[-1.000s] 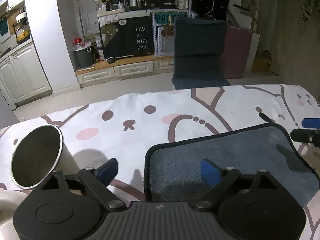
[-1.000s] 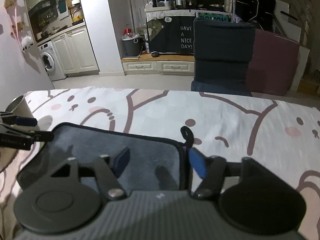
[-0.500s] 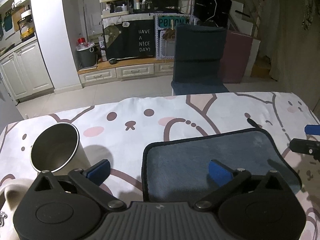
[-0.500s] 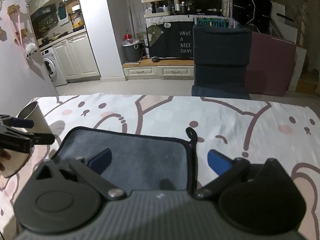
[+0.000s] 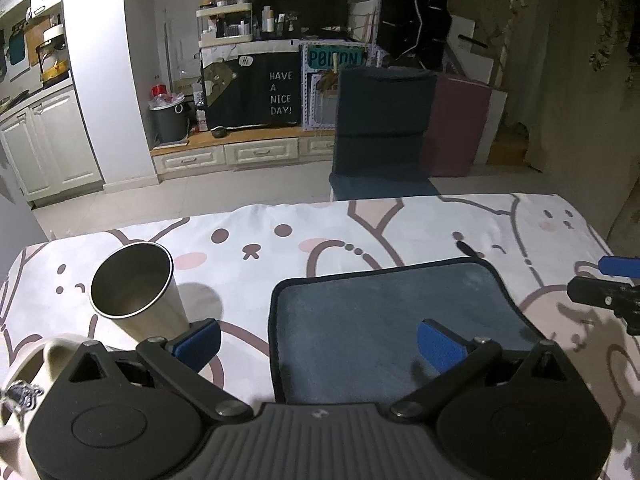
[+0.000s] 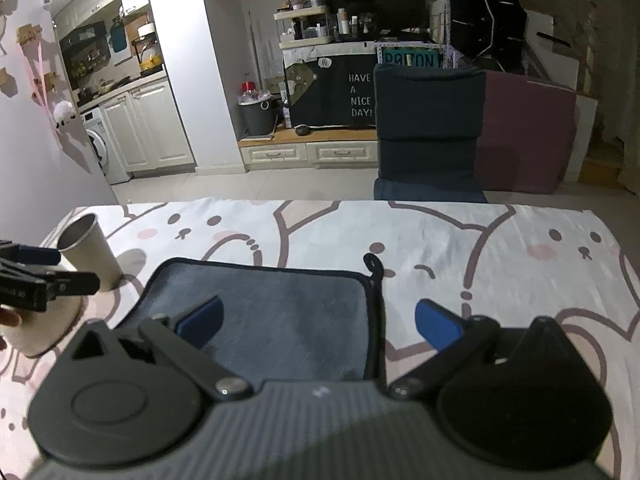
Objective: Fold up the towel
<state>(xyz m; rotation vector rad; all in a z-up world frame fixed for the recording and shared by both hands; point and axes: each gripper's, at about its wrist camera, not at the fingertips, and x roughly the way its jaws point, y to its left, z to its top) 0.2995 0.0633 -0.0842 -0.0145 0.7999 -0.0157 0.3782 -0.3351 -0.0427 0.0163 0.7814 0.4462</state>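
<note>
The blue-grey towel [image 5: 384,320] lies flat on the bunny tablecloth [image 5: 360,232]. The left gripper [image 5: 318,342] has its fingers spread wide over the towel's left edge. The right gripper [image 6: 318,320] is spread wide over its right edge. A steel cup [image 5: 136,292] stands at ten o'clock from the towel.
</note>
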